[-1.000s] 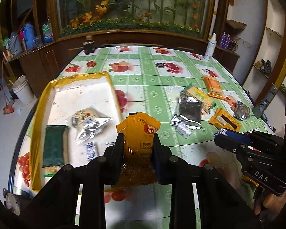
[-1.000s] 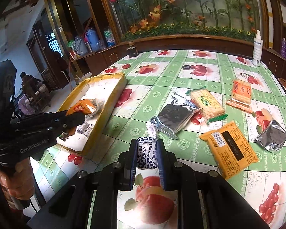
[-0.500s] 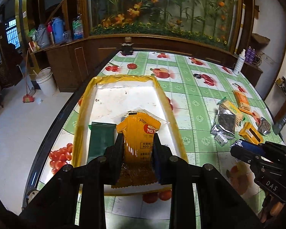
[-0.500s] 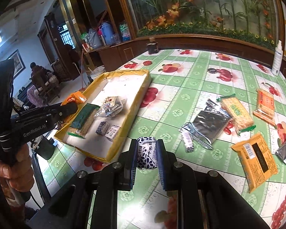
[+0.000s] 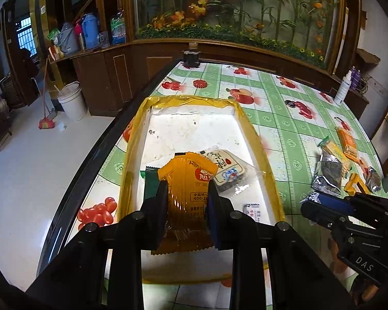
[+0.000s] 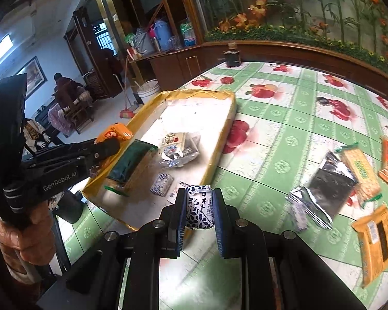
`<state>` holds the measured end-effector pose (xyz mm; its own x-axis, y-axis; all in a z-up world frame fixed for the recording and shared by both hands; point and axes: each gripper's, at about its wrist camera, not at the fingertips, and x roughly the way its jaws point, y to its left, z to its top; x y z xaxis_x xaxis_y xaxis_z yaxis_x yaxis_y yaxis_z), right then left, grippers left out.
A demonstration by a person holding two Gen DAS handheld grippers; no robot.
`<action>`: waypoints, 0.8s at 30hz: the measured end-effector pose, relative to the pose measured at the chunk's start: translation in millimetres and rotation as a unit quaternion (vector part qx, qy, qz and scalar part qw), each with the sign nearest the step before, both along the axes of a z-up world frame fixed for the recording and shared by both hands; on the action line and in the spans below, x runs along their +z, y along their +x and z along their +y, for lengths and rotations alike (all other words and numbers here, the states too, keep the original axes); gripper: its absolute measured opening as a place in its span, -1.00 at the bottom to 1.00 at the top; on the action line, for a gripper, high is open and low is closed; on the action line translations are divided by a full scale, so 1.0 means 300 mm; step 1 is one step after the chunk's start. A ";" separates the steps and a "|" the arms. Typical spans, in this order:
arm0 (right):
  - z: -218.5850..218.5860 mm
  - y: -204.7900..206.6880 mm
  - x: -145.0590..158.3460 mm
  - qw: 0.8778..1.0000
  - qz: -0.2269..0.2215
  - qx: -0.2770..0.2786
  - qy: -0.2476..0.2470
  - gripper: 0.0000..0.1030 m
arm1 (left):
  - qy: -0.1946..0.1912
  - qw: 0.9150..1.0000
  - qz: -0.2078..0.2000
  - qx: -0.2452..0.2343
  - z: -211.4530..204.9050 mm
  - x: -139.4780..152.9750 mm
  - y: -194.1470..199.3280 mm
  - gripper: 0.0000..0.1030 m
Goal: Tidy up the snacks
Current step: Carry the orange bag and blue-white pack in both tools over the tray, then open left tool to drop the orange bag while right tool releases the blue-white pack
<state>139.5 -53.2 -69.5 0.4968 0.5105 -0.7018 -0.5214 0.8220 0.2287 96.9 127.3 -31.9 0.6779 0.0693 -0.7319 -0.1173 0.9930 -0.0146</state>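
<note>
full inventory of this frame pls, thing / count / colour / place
tray: 1, yellow rim, white floor, table's left edge
orange sachet: 1, orange, in left gripper over tray
blue-white candy: 1, in right gripper by tray's near corner
green pack: 1, dark green, in tray
clear-wrapped snack: 1, in tray
small blue-white packets: 2, in tray
loose snacks: several, silver, orange, yellow, on table at right
table: 1, green-white fruit cloth
left gripper: black
right gripper: black
</note>
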 end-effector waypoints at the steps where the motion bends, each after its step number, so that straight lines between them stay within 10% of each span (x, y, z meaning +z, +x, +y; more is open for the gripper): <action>1: 0.015 0.012 -0.005 1.000 0.003 0.005 0.004 -0.62 | -0.001 1.000 0.002 0.002 0.008 -0.004 0.012 -0.51; 24: 0.330 0.462 -0.125 0.999 0.042 0.017 0.003 -0.57 | 0.024 0.994 0.081 0.068 0.098 -0.150 0.378 -0.47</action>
<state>278.1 45.7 -107.1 0.4187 0.5301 -0.7373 -0.5277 0.8028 0.2775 210.2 156.7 -77.0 0.5331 0.1911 -0.8242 -0.2483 0.9666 0.0634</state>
